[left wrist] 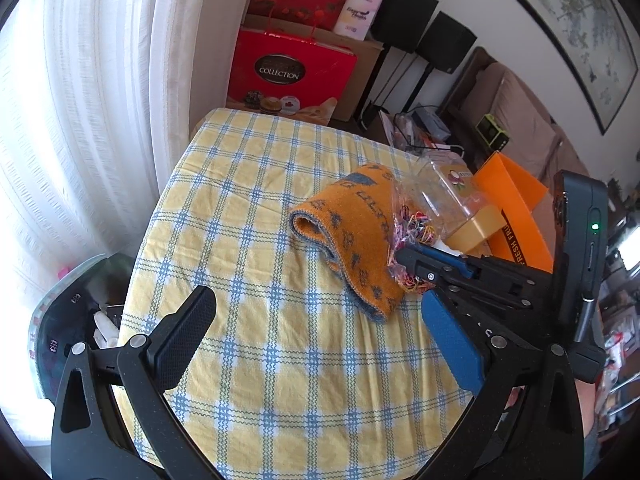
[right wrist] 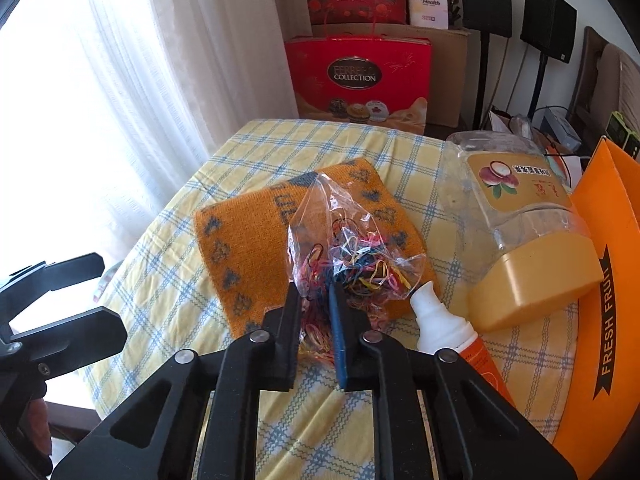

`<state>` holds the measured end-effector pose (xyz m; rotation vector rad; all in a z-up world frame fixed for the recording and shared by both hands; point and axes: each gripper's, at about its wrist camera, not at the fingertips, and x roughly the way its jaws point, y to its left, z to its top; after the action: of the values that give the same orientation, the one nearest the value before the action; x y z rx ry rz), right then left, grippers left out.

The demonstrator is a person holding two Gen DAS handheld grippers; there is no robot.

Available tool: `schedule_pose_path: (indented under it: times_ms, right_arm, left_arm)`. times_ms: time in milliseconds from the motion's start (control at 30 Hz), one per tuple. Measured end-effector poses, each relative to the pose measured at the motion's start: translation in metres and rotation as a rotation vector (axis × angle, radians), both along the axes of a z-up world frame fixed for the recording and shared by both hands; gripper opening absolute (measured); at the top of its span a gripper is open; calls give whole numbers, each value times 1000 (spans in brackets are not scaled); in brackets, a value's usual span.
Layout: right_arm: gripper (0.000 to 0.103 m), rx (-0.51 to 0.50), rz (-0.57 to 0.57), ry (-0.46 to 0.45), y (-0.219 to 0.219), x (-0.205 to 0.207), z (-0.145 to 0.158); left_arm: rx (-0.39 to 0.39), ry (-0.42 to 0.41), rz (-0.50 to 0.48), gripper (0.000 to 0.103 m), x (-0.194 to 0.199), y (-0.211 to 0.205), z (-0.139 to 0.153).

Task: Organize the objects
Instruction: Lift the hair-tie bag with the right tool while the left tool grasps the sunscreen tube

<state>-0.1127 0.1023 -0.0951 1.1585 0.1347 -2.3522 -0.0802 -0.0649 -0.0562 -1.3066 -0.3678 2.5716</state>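
Note:
A clear plastic bag of coloured rubber bands (right wrist: 352, 256) lies on a folded orange knit cloth (right wrist: 248, 232) with a blue pattern. My right gripper (right wrist: 314, 292) is shut on the near end of the bag, with plastic and bands pinched between its pads. From the left wrist view the same bag (left wrist: 412, 224) sits at the cloth's (left wrist: 352, 240) right edge, with the right gripper (left wrist: 404, 258) reaching in from the right. My left gripper (left wrist: 316, 296) hovers open over the checked tablecloth (left wrist: 260, 184), in front of the cloth and holding nothing.
A clear jar with a yellow lid (right wrist: 520, 216) lies on its side to the right. A white and orange bottle (right wrist: 440, 320) lies beside my right fingers. An orange fruit box (right wrist: 608, 280) stands at the table's right edge. Red gift bags (right wrist: 360, 76) stand behind the table.

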Motion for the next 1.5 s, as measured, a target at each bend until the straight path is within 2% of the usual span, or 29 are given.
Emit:
schedule_pose_path:
  times_ms: [267,567,733,867,967,1200,1267,1367,1500]
  right_arm:
    - [6,-76,-2,71,29,22,48]
    - [6,-125,-57,129,80,40,96]
    - [6,-153,-97,159,108,49,113]
    - [6,-157,-123,173,125,57,121]
    - [6,-157,-142,181,138,61,123]
    - [6,-147,-181,185,161,66,120]
    - [6,-150,-190,185,167,68,118]
    - [6,-154,-199,181,174,69,115]
    - [6,-162,-210,178,183,70,113]
  left_arm:
    - [11,-9,-44,103,2,19,0]
    - [12,-31,-132,103,-1,70,-2]
    - [41,-64,-168,103,-11,105,-6]
    - [58,-104,-161,103,-25,135,-13]
    - [36,-138,-147,103,-36,155,-21]
    - [-50,-140,-119,103,-42,185,-29]
    - [-46,-151,-120,103,-44,190,-34]
    - [0,-169,-111,103,-47,193,-43]
    - [-23,-140,-92,103,-46,199,-45]
